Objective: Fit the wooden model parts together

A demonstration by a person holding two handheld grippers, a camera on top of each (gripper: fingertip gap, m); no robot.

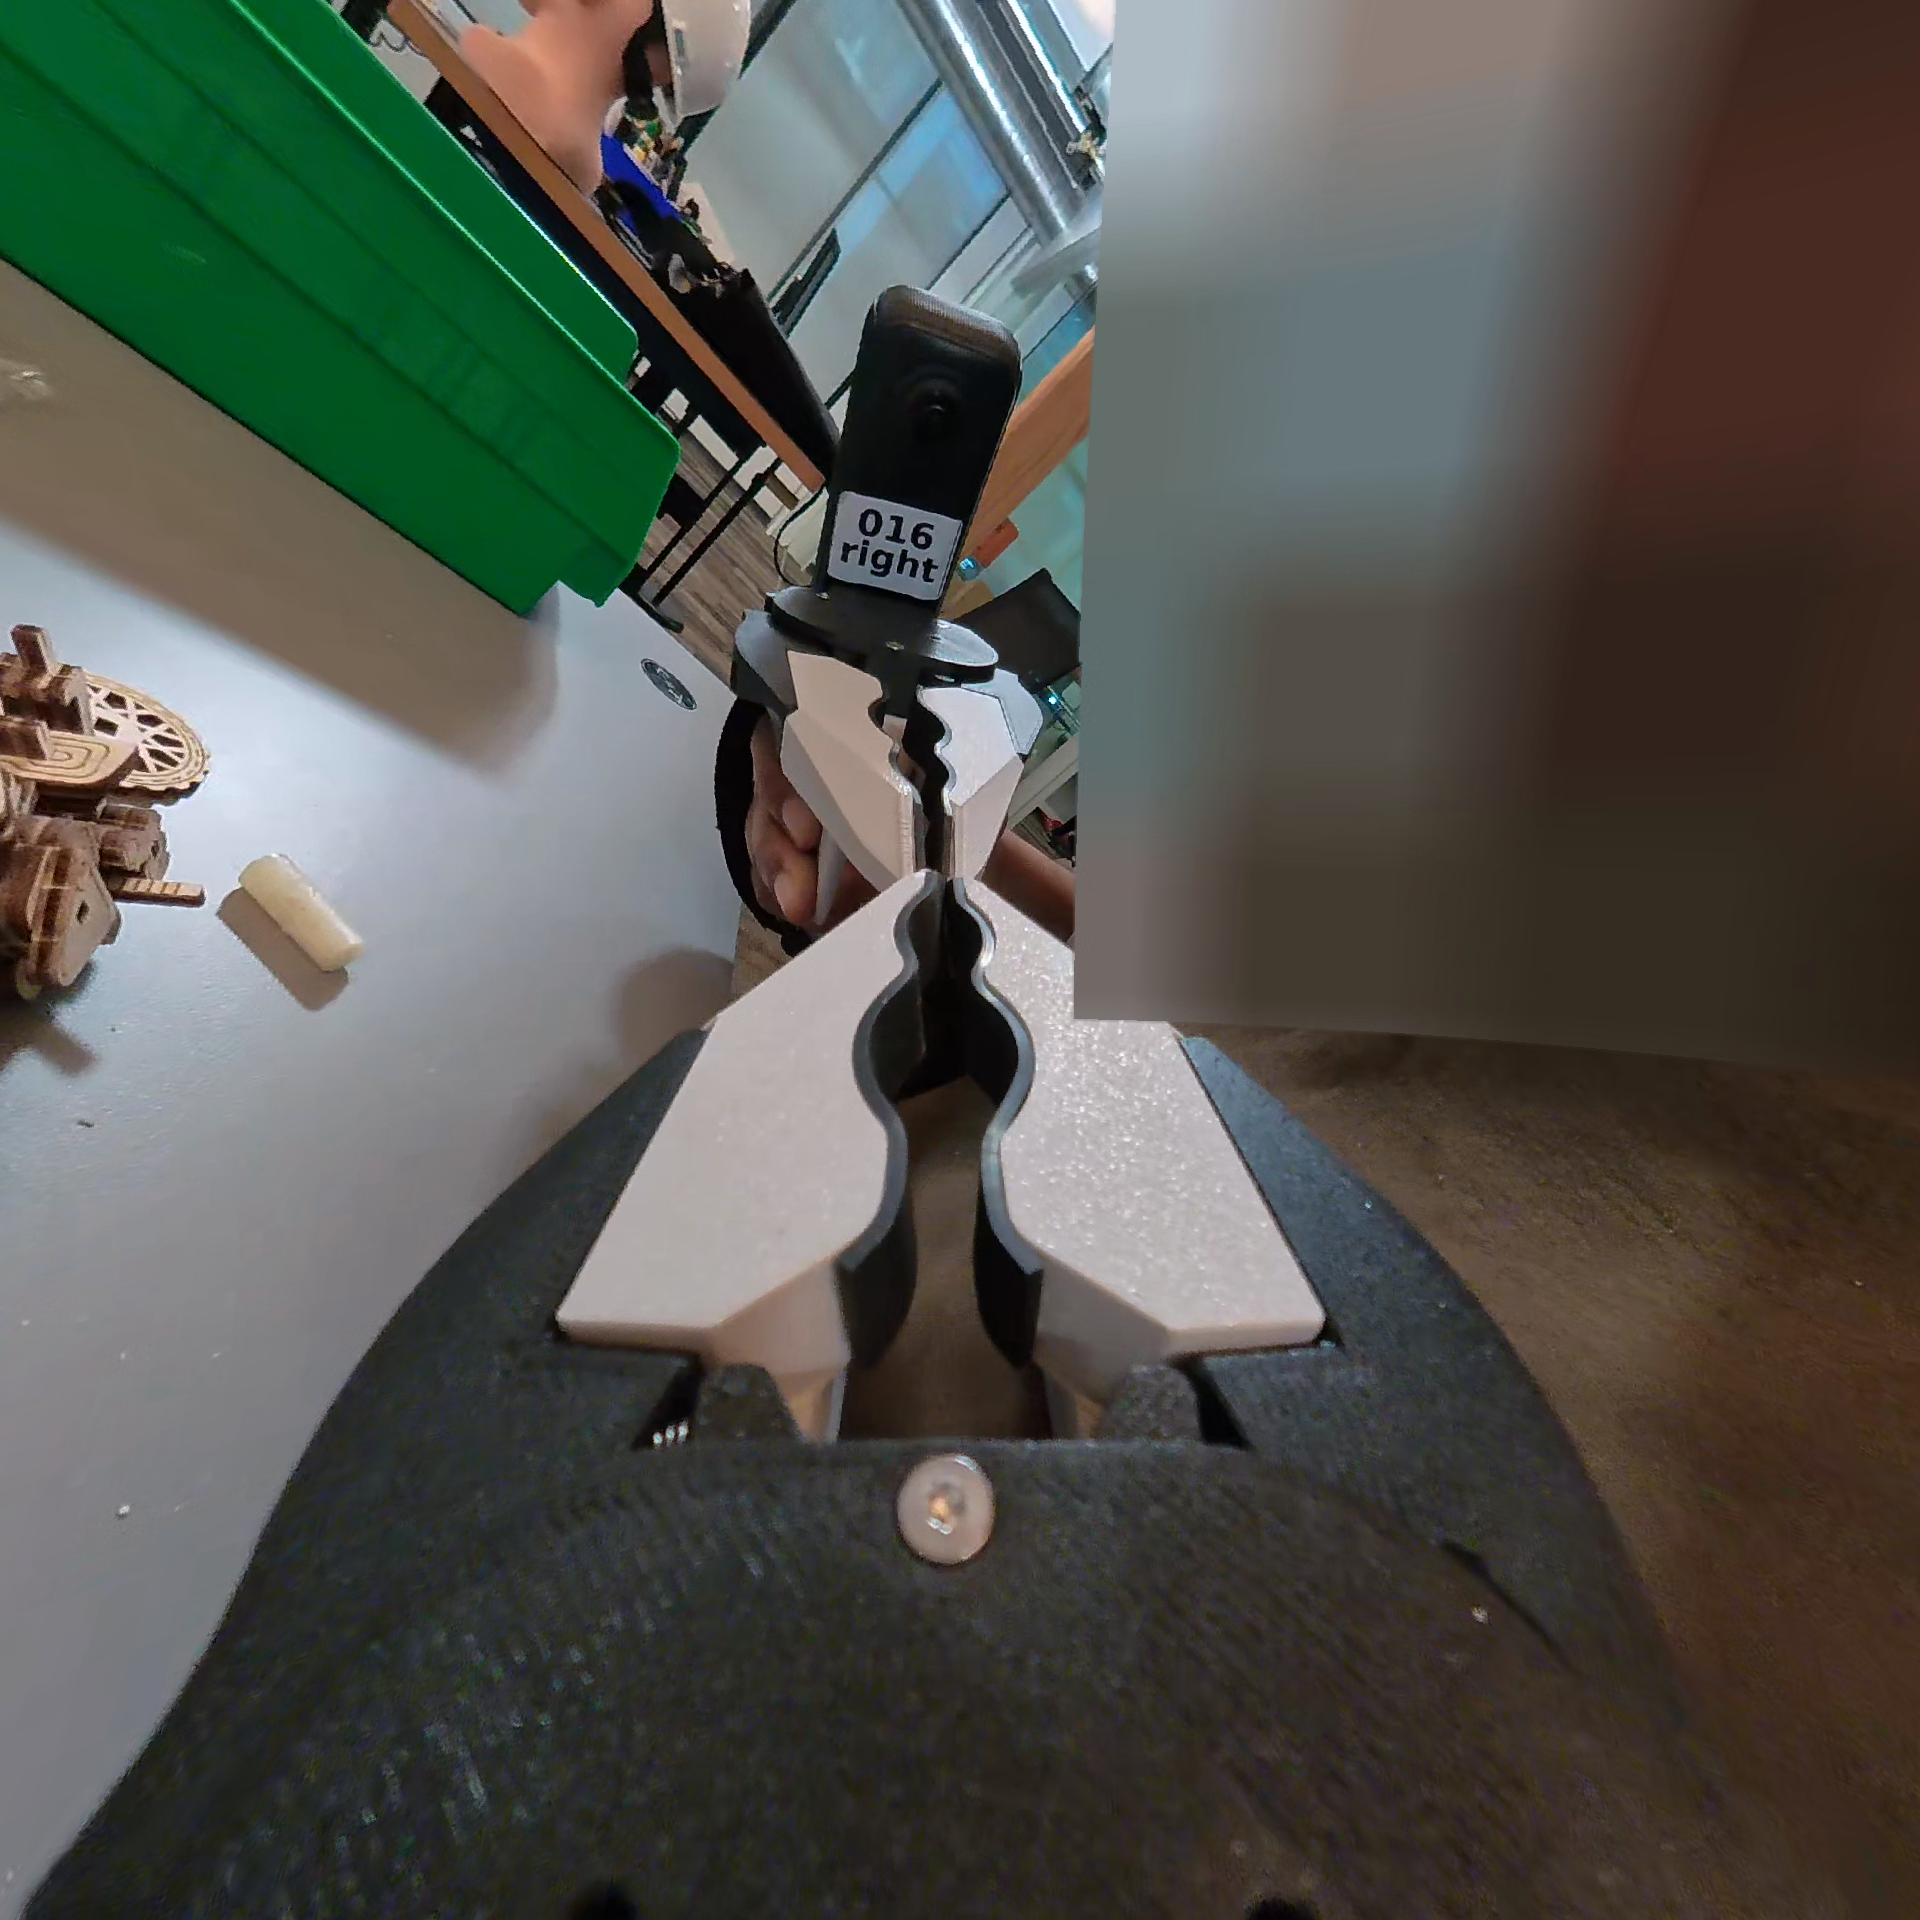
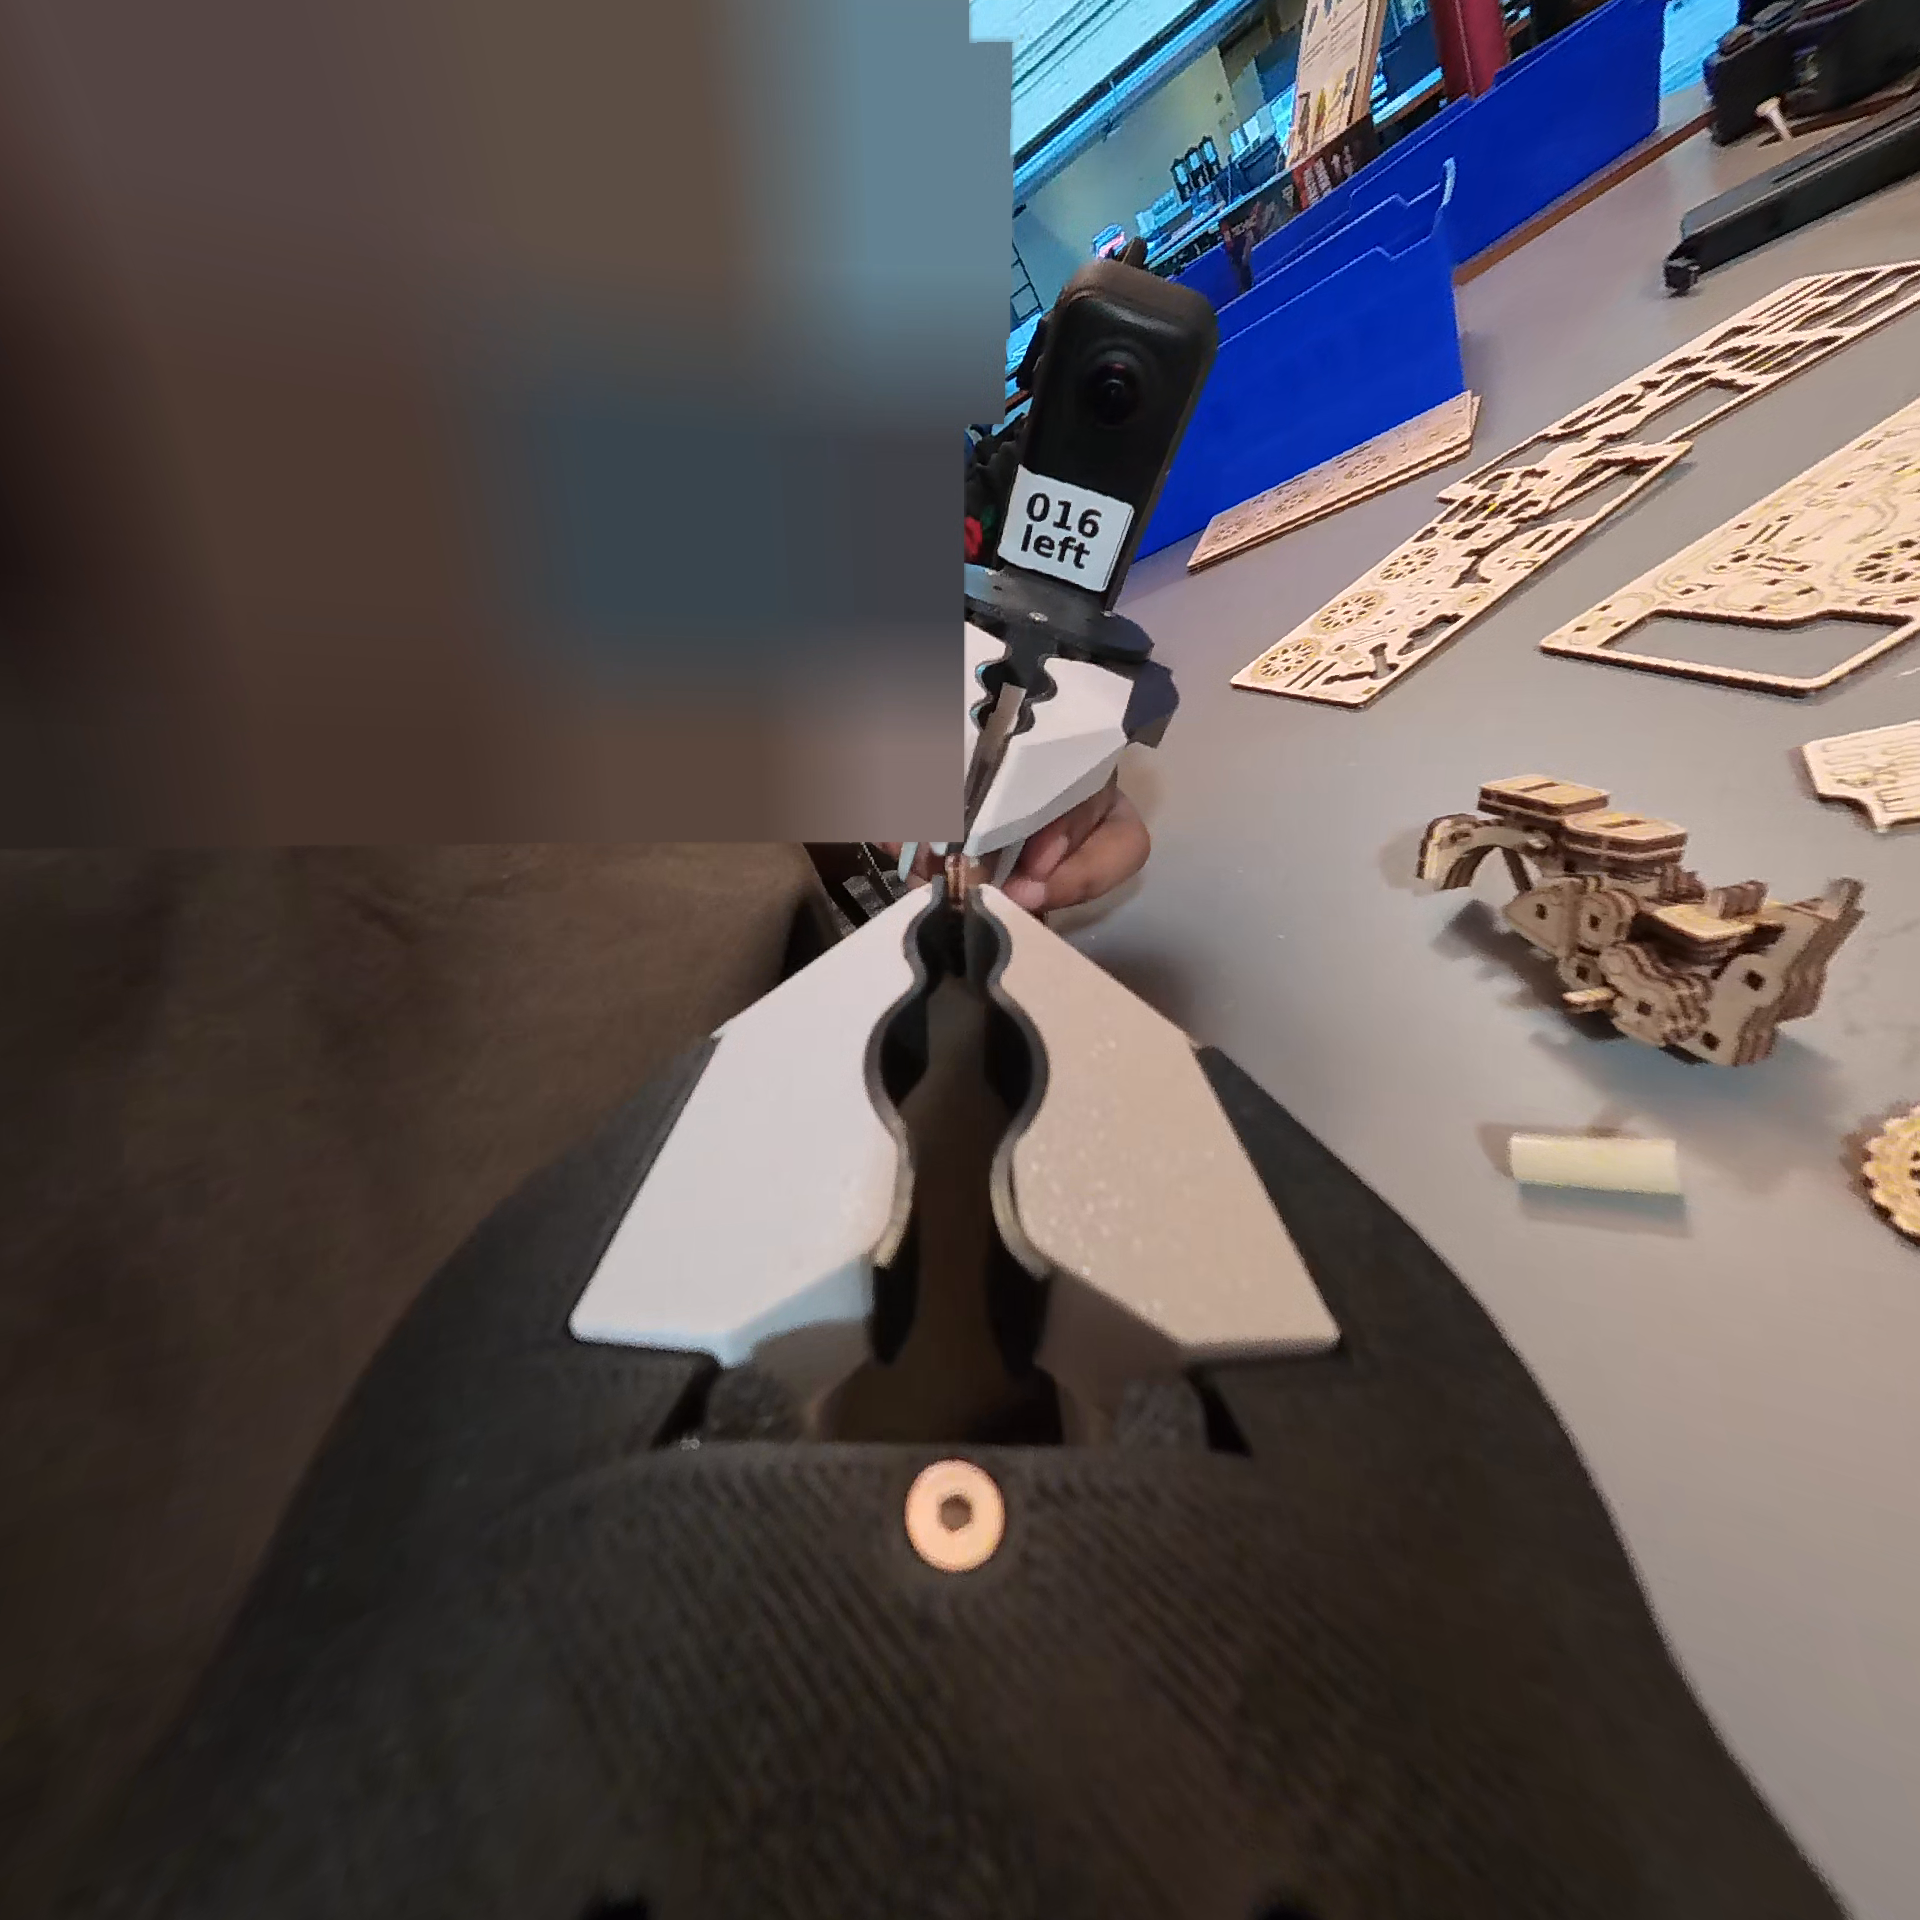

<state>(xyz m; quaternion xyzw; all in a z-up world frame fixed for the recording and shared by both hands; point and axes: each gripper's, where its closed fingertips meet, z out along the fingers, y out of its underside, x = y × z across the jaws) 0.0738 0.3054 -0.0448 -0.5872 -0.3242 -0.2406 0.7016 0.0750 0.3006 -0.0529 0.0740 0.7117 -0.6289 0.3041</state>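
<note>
My left gripper [image 1: 943, 885] and right gripper [image 2: 956, 891] meet tip to tip in the air just off the grey table's [image 1: 364, 1091] edge. Both are shut. A small brown wooden part [image 2: 957, 880] sits pinched at the right gripper's tips. In the left wrist view a thin dark strip [image 1: 932, 935], seen edge on, runs between both pairs of jaws. I cannot tell whether they are one piece or two. The right gripper also shows facing me in the left wrist view [image 1: 935, 821], and the left gripper in the right wrist view [image 2: 968, 831]. A partly built wooden model [image 2: 1642, 925] stands on the table.
A cream cylinder [image 2: 1595, 1169] lies near the model [image 1: 62, 810]. Several cut plywood sheets [image 2: 1558, 540] lie farther back. A wooden gear disc [image 2: 1891, 1179] is at the right edge. A green bin [image 1: 312, 270] and a blue bin [image 2: 1330, 395] stand on the table. Brown cloth [image 1: 1558, 1299] is below the grippers. Less than 4 cm separates the two grippers' tips. The cream cylinder [image 2: 1595, 1169] is about 12 cm from my right fingertips. It is also in sight in the left wrist view [image 1: 292, 914].
</note>
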